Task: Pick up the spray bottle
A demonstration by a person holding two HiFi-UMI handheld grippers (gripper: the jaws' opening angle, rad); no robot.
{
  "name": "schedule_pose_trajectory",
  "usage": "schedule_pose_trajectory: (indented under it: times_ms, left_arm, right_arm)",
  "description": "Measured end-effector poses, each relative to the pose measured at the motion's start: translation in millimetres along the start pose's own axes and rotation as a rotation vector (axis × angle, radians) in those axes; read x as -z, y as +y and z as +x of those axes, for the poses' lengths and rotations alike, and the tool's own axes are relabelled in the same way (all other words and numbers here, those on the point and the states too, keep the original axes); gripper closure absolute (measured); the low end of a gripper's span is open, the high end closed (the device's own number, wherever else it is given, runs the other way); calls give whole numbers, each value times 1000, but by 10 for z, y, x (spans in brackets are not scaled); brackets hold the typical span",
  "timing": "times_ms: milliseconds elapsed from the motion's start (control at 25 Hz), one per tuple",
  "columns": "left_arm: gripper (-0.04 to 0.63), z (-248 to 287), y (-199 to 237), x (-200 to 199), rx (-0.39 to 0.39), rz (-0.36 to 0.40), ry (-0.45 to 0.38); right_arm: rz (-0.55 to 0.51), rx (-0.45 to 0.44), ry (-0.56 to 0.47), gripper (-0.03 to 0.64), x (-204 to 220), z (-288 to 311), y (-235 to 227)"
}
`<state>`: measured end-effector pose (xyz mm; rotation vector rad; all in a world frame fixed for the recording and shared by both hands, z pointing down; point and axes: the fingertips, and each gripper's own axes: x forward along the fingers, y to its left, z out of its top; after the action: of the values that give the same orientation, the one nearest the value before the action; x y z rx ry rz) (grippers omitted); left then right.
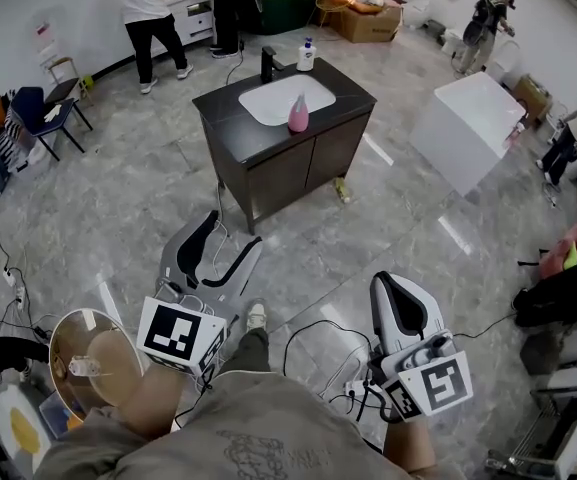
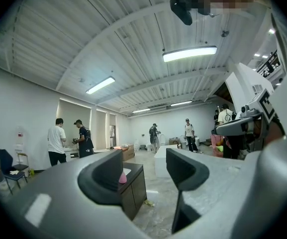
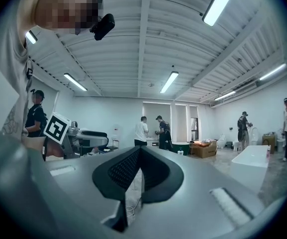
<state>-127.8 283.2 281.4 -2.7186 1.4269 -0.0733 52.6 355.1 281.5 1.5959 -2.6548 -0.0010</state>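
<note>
Pink up ahead: looking at a pink plastic spray bottle (image 1: 298, 114) standing upright on a dark wooden vanity cabinet (image 1: 313, 158), right at the rim of its white sink basin (image 1: 268, 101). Holding the left gripper (image 1: 226, 240) low over the grey marbled floor (image 1: 118, 218), well apart from that cabinet, jaws spread wide with nothing between them. Peering along those jaws in the left gripper view and catching the bottle (image 2: 122, 178) just past the left pad. Holding the right gripper (image 1: 393, 290) off to the right, jaws pressed together, empty. Also spotting a black faucet (image 1: 268, 64) and a white pump bottle (image 1: 306, 56) at the cabinet's back edge.
</note>
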Motion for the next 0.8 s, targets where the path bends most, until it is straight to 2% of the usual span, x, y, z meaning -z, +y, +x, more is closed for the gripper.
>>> schedule_pose_trajectory:
  times_ms: [240, 800]
  left_arm:
    - [333, 517, 338, 69, 7, -9, 14]
    - [333, 1782, 1418, 226, 97, 9, 41]
  right_arm:
    - [5, -2, 18, 589, 36, 563, -255]
    - [4, 21, 73, 589, 13, 2189, -733]
